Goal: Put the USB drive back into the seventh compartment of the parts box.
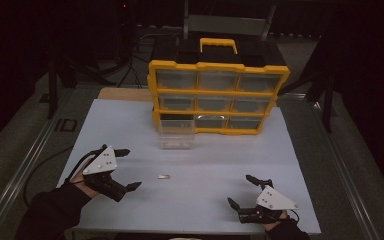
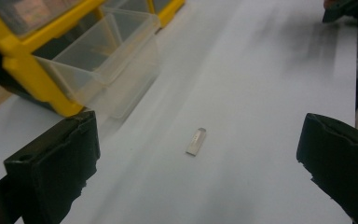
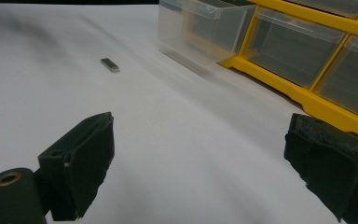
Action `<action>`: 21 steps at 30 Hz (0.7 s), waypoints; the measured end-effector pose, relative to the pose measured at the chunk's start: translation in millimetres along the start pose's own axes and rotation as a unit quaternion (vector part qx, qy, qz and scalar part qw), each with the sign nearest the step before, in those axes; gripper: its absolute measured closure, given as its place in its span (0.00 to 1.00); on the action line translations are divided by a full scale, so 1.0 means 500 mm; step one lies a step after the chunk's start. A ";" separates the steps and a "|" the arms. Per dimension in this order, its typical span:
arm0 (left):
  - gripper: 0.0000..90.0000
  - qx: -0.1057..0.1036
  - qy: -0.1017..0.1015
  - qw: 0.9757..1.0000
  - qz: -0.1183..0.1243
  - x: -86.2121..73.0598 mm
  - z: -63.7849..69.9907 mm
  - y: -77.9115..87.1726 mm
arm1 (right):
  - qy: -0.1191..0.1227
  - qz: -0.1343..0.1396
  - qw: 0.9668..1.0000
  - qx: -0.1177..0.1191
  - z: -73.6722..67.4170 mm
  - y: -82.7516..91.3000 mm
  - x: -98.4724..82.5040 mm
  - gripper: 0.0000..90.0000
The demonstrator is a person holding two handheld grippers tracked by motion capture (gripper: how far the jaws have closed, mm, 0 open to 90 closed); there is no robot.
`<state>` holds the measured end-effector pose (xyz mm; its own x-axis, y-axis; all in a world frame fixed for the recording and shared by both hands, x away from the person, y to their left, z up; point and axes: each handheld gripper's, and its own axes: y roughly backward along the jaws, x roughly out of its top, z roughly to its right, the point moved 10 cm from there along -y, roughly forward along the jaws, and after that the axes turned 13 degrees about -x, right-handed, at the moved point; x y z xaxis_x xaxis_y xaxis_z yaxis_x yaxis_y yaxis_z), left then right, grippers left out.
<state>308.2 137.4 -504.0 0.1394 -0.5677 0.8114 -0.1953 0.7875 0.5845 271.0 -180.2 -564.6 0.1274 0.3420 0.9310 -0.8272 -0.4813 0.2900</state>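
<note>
A small flat metal piece [image 1: 164, 176] lies on the white table top, between the two grippers. It also lies ahead of the left jaws [image 2: 196, 141] and far off in the right gripper view [image 3: 110, 65]. My left gripper [image 1: 128, 168] is open just left of the piece, nothing between its fingers. My right gripper [image 1: 240, 190] is open near the front right of the table, empty. A yellow drawer organizer [image 1: 218, 97] stands at the back. Its bottom-left clear drawer [image 1: 177, 134] is pulled out and looks empty [image 2: 103, 60].
The white table top [image 1: 130, 125] ends close behind both hands at its front edge. Metal rails run along the left and right sides. The organizer has a yellow carry handle [image 1: 218, 45] on top and several shut clear drawers [image 3: 289, 46].
</note>
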 end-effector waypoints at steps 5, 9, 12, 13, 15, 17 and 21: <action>0.00 -0.011 0.001 1.000 -0.016 0.002 -0.005 -0.020 | 0.000 -0.001 1.000 -0.001 0.000 -0.001 -0.001 0.10; 0.00 -0.016 -0.003 0.999 -0.029 0.002 -0.009 -0.035 | 0.001 -0.001 1.000 0.000 0.001 -0.001 -0.001 0.10; 0.00 -0.021 -0.007 0.999 -0.033 0.008 -0.013 -0.045 | 0.002 -0.002 1.000 0.000 0.001 -0.001 -0.002 0.10; 0.00 -0.023 -0.009 0.999 -0.035 0.010 -0.013 -0.049 | 0.001 -0.001 1.000 0.000 0.001 -0.001 -0.001 0.10; 0.00 -0.027 -0.014 0.999 -0.041 0.013 -0.014 -0.057 | -0.001 -0.001 1.000 -0.001 0.001 -0.001 -0.001 0.10; 0.00 -0.032 -0.017 0.998 -0.046 0.016 -0.013 -0.065 | -0.001 -0.001 1.000 0.000 0.001 -0.001 -0.001 0.10; 0.00 -0.039 -0.024 0.997 -0.059 0.017 -0.013 -0.079 | 0.000 0.000 1.000 0.000 0.000 -0.001 -0.001 0.10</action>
<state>323.5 102.9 -520.0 0.1105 -0.6668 0.7370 -0.1034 0.7298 0.6758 271.5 -180.3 -565.1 0.1278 0.3426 0.9307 -0.8268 -0.4815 0.2908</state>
